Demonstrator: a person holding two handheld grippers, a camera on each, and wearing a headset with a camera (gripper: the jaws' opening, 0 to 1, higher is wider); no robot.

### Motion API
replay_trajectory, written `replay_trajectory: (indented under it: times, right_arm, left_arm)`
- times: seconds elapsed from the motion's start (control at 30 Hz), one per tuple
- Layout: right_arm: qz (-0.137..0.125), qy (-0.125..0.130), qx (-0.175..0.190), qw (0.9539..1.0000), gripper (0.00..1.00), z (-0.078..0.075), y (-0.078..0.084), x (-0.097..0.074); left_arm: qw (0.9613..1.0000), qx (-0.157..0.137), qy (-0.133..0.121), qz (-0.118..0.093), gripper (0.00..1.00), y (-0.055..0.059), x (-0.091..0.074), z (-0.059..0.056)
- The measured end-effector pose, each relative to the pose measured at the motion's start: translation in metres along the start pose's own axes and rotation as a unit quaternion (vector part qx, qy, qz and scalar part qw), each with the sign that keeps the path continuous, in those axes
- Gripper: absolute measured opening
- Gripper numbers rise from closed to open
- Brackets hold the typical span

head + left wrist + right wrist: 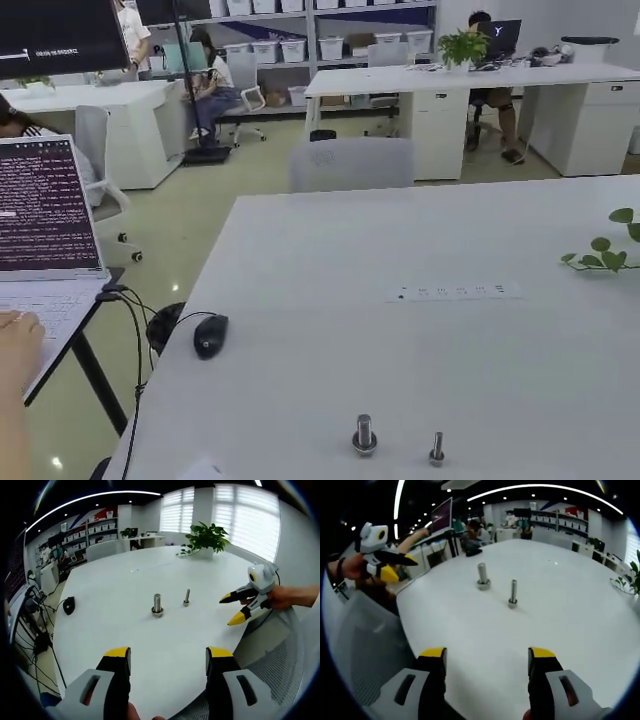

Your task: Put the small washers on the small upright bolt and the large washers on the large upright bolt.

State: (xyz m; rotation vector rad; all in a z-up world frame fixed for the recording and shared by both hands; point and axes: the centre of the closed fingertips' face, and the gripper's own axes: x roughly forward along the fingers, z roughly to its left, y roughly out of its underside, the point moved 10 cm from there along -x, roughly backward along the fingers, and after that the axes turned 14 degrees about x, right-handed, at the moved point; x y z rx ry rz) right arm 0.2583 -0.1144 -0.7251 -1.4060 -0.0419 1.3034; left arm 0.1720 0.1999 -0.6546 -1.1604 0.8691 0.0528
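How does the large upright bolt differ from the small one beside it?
The large bolt has a thick shaft; the small bolt has a thin one. The large bolt's base is broad, the small bolt's narrow. In the head view the large bolt stands left of the small bolt. Both are metal, upright, apart on the white table.

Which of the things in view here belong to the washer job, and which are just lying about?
For the job:
large bolt, upright
small bolt, upright
left gripper, open
right gripper, open

Lying about:
mouse
power strip
plant leaves
laptop on the side desk
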Motion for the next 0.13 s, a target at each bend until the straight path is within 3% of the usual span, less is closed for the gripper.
replay_trajectory:
  times: [0.13]
  right_arm:
    - [0.007,0.0,-0.007,0.9999,0.67,0.002,0.0047,-0.0005]
  left_arm:
    - [1.0,0.001,0.002,0.0,0.6,0.0002,-0.0003,-0.0021]
